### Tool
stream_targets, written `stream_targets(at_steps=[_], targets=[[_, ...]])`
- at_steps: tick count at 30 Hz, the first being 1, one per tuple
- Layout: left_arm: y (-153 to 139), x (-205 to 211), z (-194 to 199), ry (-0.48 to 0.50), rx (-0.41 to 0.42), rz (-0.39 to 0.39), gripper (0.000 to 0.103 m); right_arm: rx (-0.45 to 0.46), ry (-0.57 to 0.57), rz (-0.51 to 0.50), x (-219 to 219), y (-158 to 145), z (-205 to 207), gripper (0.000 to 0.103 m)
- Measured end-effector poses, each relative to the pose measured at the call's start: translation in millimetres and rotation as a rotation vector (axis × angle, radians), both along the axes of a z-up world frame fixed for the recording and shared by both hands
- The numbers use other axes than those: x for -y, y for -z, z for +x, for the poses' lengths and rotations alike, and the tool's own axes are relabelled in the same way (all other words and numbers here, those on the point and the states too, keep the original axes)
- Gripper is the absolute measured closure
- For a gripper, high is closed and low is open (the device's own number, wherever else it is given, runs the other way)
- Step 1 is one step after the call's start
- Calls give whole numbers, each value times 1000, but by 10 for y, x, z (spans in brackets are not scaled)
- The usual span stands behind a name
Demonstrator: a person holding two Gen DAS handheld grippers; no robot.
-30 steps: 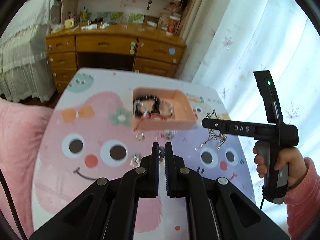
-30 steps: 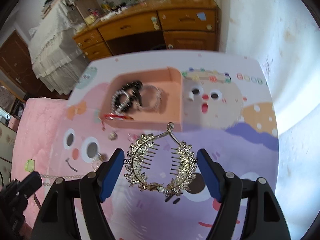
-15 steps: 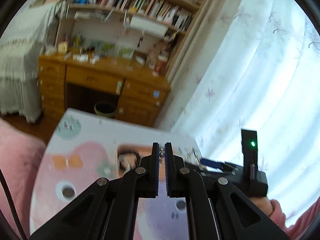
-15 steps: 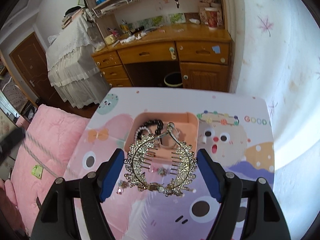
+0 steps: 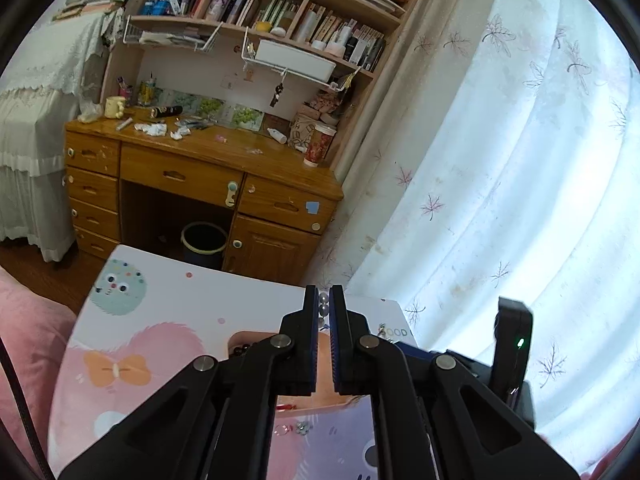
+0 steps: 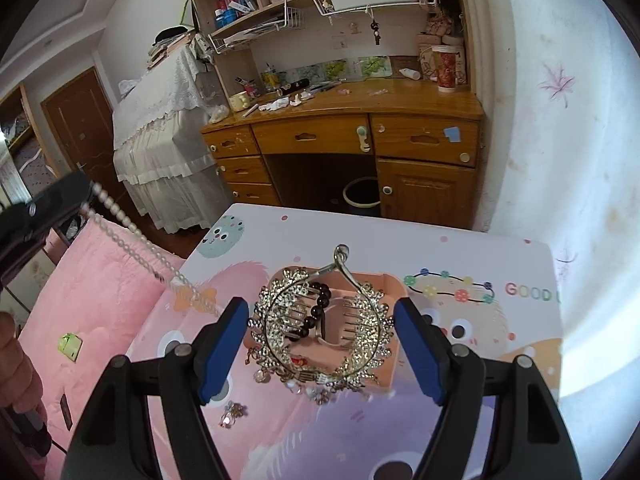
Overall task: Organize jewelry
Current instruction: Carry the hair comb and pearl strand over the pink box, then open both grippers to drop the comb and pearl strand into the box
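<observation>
The right gripper (image 6: 320, 340) tilts down over the cartoon table (image 6: 460, 248) printed "GOOD", jaws spread around a rhinestone tiara (image 6: 324, 328) above the pink tray (image 6: 390, 284). The left gripper (image 5: 324, 312), angled lower, pinches a pearl necklace (image 6: 128, 236).

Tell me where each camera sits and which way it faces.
Left wrist: on the left tool, shut on a pearl necklace; it faces desk and curtain; own fingers show.
Right wrist: on the right tool, gripping a rhinestone tiara above the pink box; own fingers and the left tool show.
Shared: desk, cartoon table, necklace.
</observation>
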State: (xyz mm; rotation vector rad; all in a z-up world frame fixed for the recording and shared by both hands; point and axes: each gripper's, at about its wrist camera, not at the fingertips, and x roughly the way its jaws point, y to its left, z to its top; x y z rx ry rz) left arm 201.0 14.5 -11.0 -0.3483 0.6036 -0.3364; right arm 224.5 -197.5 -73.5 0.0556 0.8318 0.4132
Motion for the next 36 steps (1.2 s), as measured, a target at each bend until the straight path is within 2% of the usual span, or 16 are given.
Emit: stream_targets(at_steps=[6, 7, 9, 10, 11, 15, 18, 22, 27, 29, 36], targets=[[176, 91, 302, 20, -44, -16, 100, 0, -12, -13, -50, 214, 129, 28], [208, 103, 345, 15, -57, -5, 95, -2, -4, -17, -52, 244, 148, 27], [279, 151, 460, 5, -106, 28, 73, -22, 24, -17, -41, 343, 212, 27], [304, 164, 498, 5, -126, 43, 54, -52, 34, -23, -33, 401, 251, 27], [329, 174, 534, 4, -143, 56, 47, -71, 47, -30, -22, 440, 276, 27], [388, 175, 567, 25, -166, 64, 43, -95, 62, -14, 69, 500, 272, 24], [456, 153, 562, 15, -194, 78, 34, -107, 82, -3, 140, 529, 234, 22], [655, 94, 484, -14, -271, 101, 31, -153, 102, 30, 236, 635, 145, 22], [990, -4, 268, -58, -378, 142, 29, -231, 119, 60, 336, 824, -94, 22], [1085, -37, 178, -62, -401, 143, 22, -259, 122, 70, 356, 889, -190, 22], [1442, -127, -192, -82, -500, 199, 22, -345, 92, 36, 317, 1101, -500, 22]])
